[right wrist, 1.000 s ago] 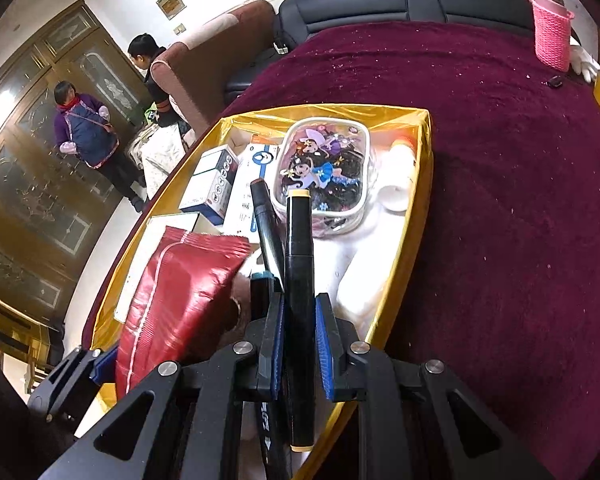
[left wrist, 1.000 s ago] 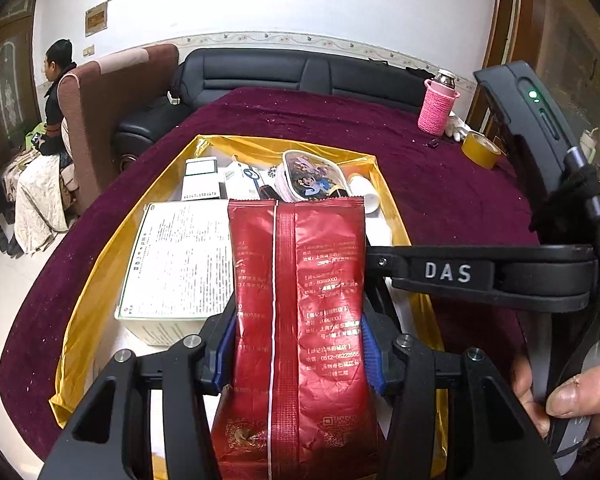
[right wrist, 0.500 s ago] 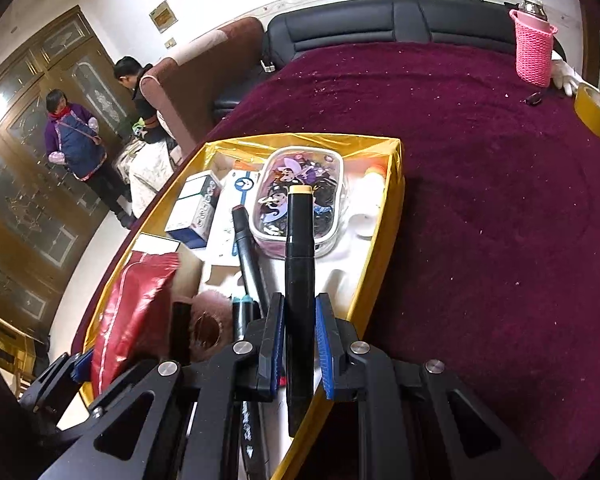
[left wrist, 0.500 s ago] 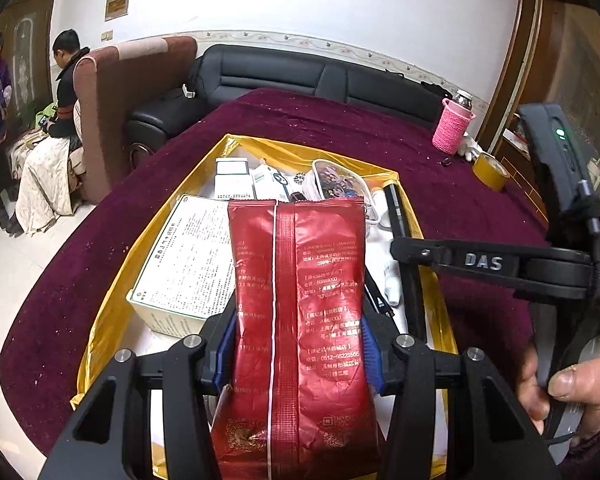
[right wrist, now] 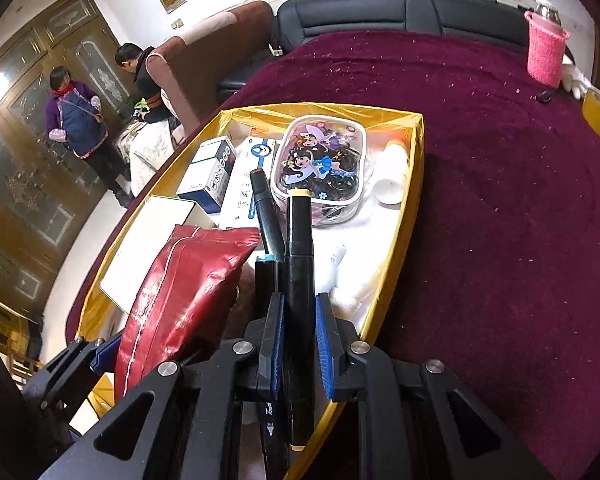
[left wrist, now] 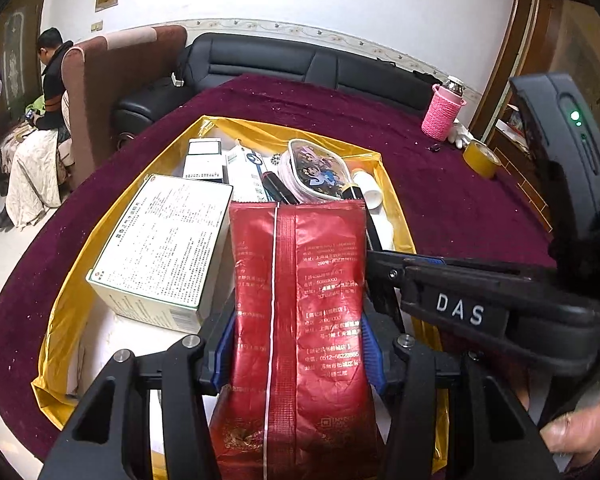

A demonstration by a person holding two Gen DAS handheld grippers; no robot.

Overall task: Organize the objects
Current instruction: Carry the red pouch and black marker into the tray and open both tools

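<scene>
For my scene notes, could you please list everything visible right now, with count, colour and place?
Foil pouch: one, red, in left gripper.
Marker pen: one, black, cream-capped, in right gripper.
Second marker: one, black, in tray.
Tray: one, gold-walled, on tablecloth.
Printed carton: one, white, tray's left.
Small boxes: two, white-blue, far left.
Cartoon case: one, clear, far end.
Knit sleeve bottle: one, pink, table's far edge.
Tape roll: one, yellow, nearby.
Left gripper, right gripper: black, blue pads.
</scene>
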